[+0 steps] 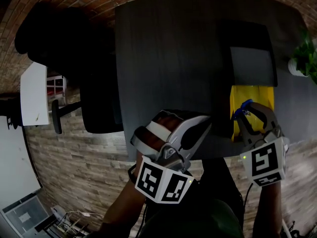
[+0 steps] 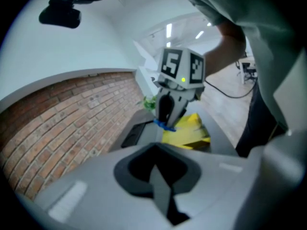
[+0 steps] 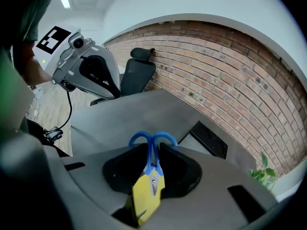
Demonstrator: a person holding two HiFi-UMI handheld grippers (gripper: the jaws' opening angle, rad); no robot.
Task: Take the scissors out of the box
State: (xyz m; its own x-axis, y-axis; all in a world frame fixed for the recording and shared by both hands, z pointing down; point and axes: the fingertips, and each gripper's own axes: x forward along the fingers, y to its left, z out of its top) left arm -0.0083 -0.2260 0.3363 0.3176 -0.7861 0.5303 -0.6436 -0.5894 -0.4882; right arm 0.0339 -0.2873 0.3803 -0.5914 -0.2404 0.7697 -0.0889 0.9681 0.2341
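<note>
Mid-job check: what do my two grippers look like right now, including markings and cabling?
Both are pale grey moulded plastic, tapering to two jaws with dark inner pads. The left gripper and right gripper each carry a white cube printed with black square markers, with a small green light. A black cable trails from the left one.

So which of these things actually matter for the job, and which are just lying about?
Job: scissors, yellow box, right hand-held gripper clamped on the scissors.
Lying about: black tray, potted plant, office chair.
</note>
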